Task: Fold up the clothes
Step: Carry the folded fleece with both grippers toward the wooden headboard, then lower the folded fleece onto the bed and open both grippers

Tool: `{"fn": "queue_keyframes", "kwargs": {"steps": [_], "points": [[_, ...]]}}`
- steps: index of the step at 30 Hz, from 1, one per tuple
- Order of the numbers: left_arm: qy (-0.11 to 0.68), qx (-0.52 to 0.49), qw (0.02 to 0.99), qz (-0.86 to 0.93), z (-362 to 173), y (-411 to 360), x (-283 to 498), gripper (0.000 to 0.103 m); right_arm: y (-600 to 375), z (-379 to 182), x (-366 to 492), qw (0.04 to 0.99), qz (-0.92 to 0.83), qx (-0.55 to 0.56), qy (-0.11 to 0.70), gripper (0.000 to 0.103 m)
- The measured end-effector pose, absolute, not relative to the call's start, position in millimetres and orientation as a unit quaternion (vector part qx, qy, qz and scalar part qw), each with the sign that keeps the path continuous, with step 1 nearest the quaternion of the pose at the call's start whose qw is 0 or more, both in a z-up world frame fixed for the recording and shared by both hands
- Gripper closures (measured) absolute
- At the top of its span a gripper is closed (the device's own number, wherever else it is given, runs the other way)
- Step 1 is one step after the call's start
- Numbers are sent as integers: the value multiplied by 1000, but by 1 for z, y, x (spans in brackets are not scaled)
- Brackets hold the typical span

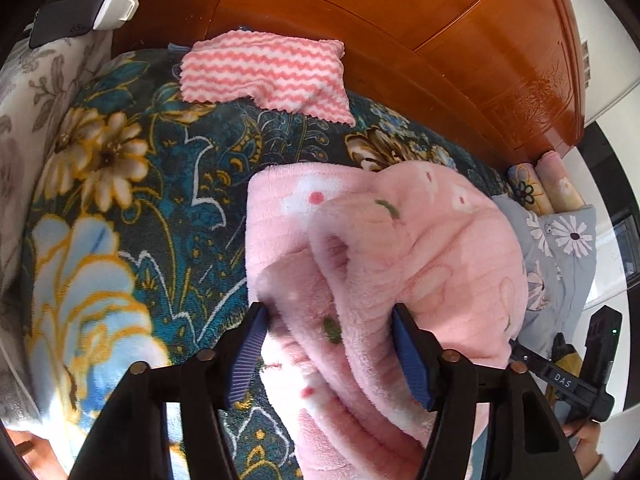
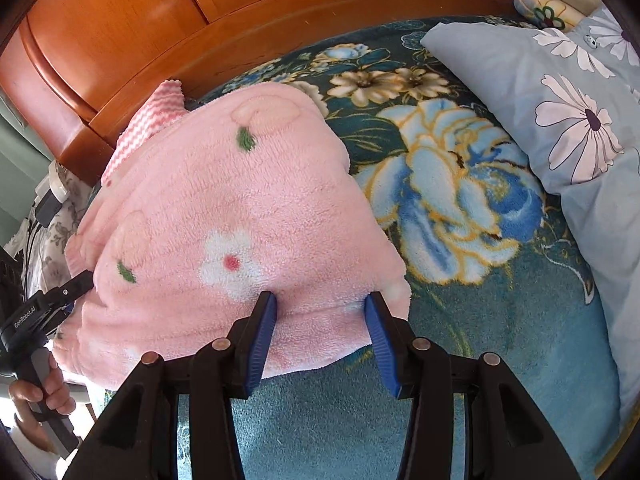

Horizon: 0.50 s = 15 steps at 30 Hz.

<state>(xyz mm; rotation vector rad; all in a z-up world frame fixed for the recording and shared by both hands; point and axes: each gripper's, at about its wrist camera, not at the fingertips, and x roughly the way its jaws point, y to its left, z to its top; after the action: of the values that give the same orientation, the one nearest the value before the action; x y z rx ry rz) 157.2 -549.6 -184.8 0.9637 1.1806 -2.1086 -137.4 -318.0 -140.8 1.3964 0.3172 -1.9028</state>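
A pink fleece garment with white flowers lies folded in a thick bundle on the floral bed blanket. My left gripper stands wide open over the bundle's left end, and bunched fleece lies loosely between its blue pads. In the right wrist view the same garment fills the middle. My right gripper is shut on its near edge, with both pads dented into the fleece. The left gripper shows at the garment's far side, held by a hand.
A pink-and-white striped cloth lies folded behind the garment, by the wooden headboard. A grey flowered pillow lies to the right on the blanket. A white power adapter sits at the far left.
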Motion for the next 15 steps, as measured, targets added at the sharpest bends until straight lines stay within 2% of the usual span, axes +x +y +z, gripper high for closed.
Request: {"fn": "queue_keyframes", "kwargs": {"steps": [1, 3, 10, 15], "points": [[441, 361, 266, -778, -188, -550, 158, 26, -318, -143, -138, 363, -744, 547, 125, 53], [454, 346, 264, -777, -187, -545, 166, 26, -318, -145, -137, 347, -749, 550, 124, 45], [437, 281, 292, -803, -154, -500, 204, 27, -296, -120, -108, 346, -790, 498, 94, 45], [400, 295, 340, -798, -159, -453, 220, 27, -273, -136, -76, 340, -787, 511, 63, 45]]}}
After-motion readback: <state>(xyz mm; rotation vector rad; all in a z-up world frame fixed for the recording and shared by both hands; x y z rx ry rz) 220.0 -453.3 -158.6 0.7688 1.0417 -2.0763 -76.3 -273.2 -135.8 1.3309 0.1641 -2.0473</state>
